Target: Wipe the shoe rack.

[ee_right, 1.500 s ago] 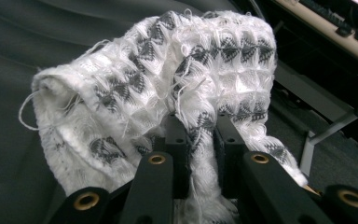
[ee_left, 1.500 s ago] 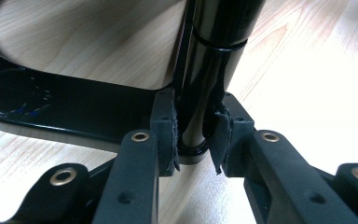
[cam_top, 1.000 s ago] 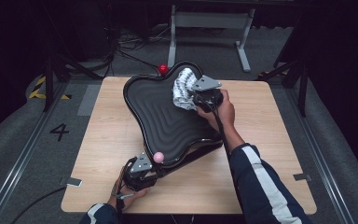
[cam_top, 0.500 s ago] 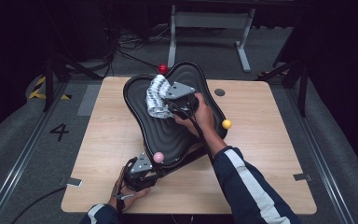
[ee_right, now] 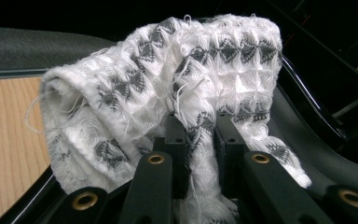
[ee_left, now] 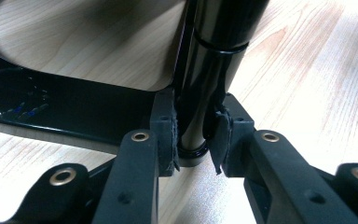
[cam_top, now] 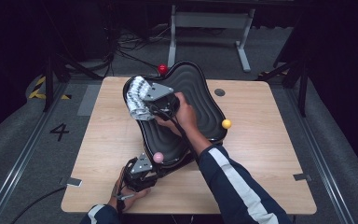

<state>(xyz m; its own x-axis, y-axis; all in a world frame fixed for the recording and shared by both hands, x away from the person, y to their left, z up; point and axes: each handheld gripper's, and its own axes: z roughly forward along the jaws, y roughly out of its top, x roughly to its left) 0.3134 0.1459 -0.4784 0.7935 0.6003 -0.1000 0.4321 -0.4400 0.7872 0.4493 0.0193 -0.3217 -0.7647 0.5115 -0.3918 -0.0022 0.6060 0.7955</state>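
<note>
A black wavy tray [cam_top: 200,100] with ball-tipped legs lies on the wooden table. My right gripper [cam_top: 145,101] is shut on a white-and-grey waffle cloth [cam_top: 137,99], pressed on the tray's far left part. In the right gripper view the cloth [ee_right: 168,79] bunches up over the jaws, pinched between them, with the tray's rim [ee_right: 307,100] at the right. My left gripper [cam_top: 142,170] sits at the tray's near edge by the pink ball [cam_top: 158,157]. In the left gripper view it [ee_left: 196,140] is shut on a black tray leg [ee_left: 214,51].
The tray has a red ball [cam_top: 162,69] at its far end and a yellow ball [cam_top: 226,123] at its right. A dark round mark [cam_top: 219,92] sits on the table [cam_top: 270,158] right of the tray. A metal stand [cam_top: 205,28] and cables lie on the floor beyond.
My right gripper has slid the cloth leftward across the tray, from its right part to its far left. The left gripper has stayed at the tray's near edge.
</note>
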